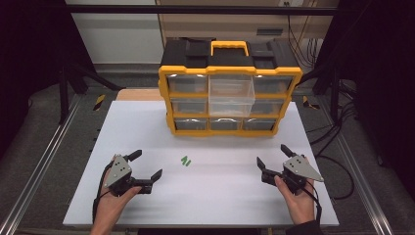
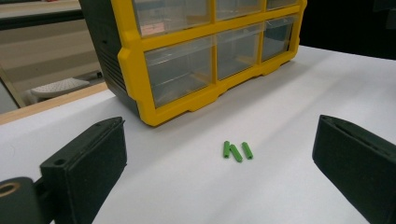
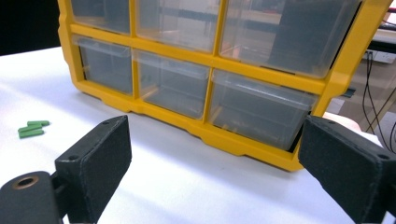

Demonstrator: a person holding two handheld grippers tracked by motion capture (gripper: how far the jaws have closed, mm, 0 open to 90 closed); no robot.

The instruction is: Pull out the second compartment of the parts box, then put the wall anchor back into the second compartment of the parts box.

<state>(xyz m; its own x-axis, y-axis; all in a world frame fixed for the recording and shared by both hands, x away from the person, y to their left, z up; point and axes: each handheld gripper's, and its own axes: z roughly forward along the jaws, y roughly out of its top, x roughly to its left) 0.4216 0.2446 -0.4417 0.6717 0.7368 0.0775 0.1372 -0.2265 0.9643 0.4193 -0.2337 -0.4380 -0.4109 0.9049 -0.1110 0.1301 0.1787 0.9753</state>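
Note:
A yellow and black drawer cabinet (image 1: 230, 88) stands at the far middle of the white table (image 1: 147, 122), with clear drawers; its top middle drawer (image 1: 231, 94) is pulled out toward me. Three small green pegs (image 1: 185, 161) lie together on the table in front of it, also seen in the left gripper view (image 2: 237, 151) and at the left of the right gripper view (image 3: 32, 129). My left gripper (image 1: 146, 164) rests open at the near left, pegs ahead of its jaws. My right gripper (image 1: 272, 155) rests open at the near right, facing the cabinet (image 3: 210, 70).
The white table has bare room between the two grippers and around the pegs. Metal rails (image 1: 44, 161) run along both sides of the table, and cables (image 1: 337, 147) trail on the floor at the right. A wooden board edge (image 2: 51, 100) shows behind the table.

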